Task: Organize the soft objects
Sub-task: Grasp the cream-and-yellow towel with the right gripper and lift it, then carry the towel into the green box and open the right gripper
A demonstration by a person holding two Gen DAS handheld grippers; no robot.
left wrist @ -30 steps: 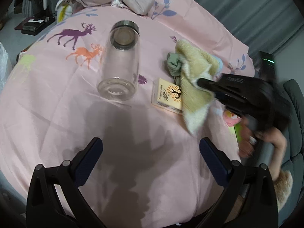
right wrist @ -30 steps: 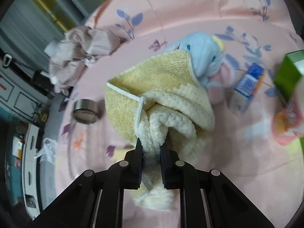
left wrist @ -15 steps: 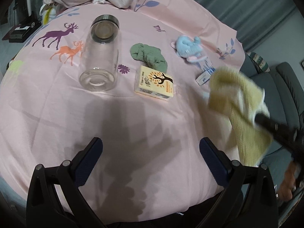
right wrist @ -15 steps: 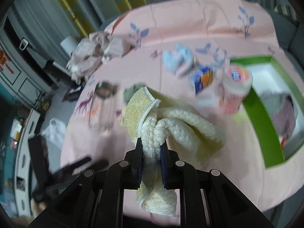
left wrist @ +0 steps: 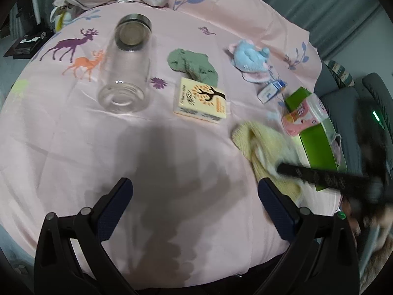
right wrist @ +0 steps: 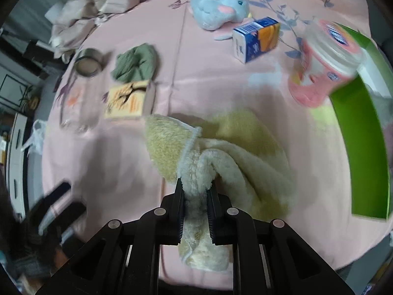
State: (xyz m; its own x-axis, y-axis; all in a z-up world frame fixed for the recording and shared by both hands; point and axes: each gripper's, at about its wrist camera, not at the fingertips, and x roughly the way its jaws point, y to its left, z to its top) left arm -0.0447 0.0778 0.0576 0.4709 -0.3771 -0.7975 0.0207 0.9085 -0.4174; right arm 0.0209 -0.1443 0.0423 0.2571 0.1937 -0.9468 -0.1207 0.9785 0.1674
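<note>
**Towel pinched and carried low toward the green box**

At the far left of the pink bedsheet (left wrist: 73, 147) lies a glass jar (left wrist: 124, 71) on its side, metal lid pointing away; it is hard goods and, by my reading, no part of the sorting, which is likely why it sits well apart from the box; the left gripper (left wrist: 194, 204) hangs above the bare near part of the sheet with its jaws spread wide and nothing between them, seemingly held back as a spare hand until there is something for it to take.

Toward the middle, a crumpled green cloth (left wrist: 192, 65) rests just behind a flat yellow carton (left wrist: 200, 100) printed with a tree, touching or nearly so; the cloth looks like a soft thing waiting its turn; further right a blue plush elephant (right wrist: 218, 12) lies beside a small blue-and-orange carton (right wrist: 255, 39), again soft next to hard.

Right of centre, the right gripper (right wrist: 196, 191) is clenched on a bunched fold of the yellow towel (right wrist: 235, 159); gripping a gathered ridge rather than a flat edge probably keeps the pile from slipping; the rest drapes down and trails on or just over the sheet.

At the far right stands the green box (right wrist: 361, 147), open side up, some greyish fabric already inside in the left view; a pink tub (right wrist: 321, 66) sits against its near corner, which the towel may brush.
</note>
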